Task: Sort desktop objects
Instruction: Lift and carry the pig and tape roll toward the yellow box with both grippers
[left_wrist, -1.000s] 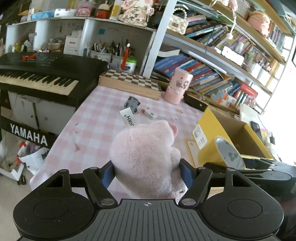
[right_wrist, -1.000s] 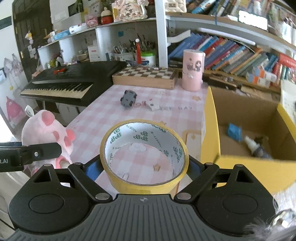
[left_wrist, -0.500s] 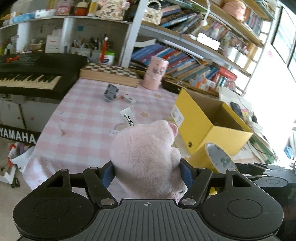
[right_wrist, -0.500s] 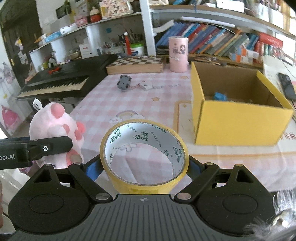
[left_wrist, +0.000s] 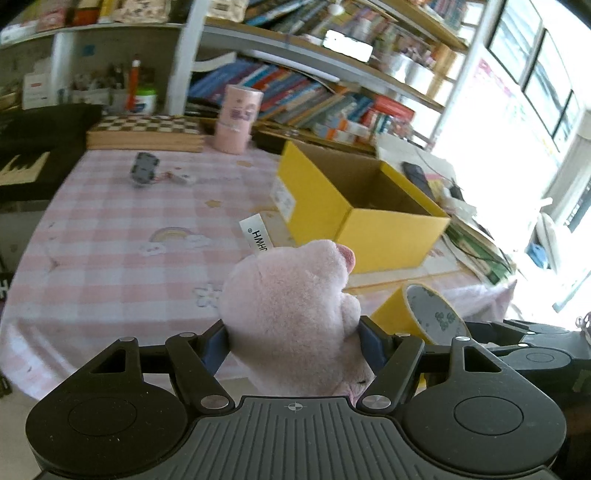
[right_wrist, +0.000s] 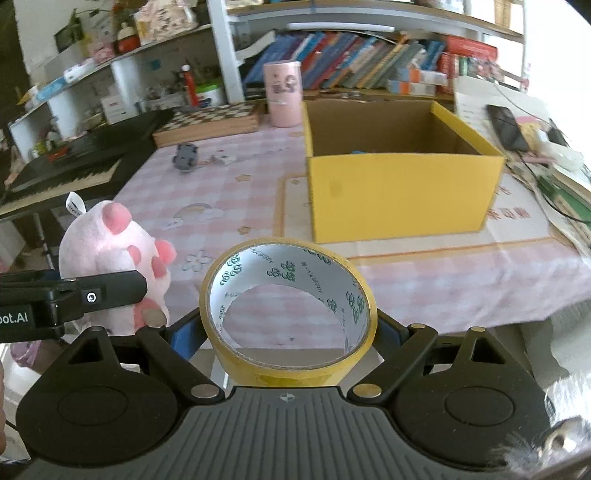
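Note:
My left gripper (left_wrist: 293, 341) is shut on a pink plush toy (left_wrist: 291, 310) with a white label, held above the near edge of the pink checked table (left_wrist: 110, 236). My right gripper (right_wrist: 288, 332) is shut on a yellow tape roll (right_wrist: 288, 306), whose open core faces the camera. The same tape roll (left_wrist: 424, 314) shows at the right in the left wrist view, and the plush toy (right_wrist: 114, 254) with the left gripper's finger across it shows at the left in the right wrist view. An open yellow cardboard box (right_wrist: 399, 195) stands on the table ahead, with something blue inside.
A small grey toy car (right_wrist: 186, 157) and a small white item (right_wrist: 225, 159) lie mid-table. A pink cylinder (right_wrist: 283, 94) and a chessboard box (right_wrist: 210, 123) stand at the back, before bookshelves. A black keyboard (right_wrist: 74, 162) is at the left; a phone (right_wrist: 506, 125) and papers at the right.
Both grippers, still holding the plush toy and the tape roll, have swung right and drawn back from the table; the yellow box has come to the centre of both views.

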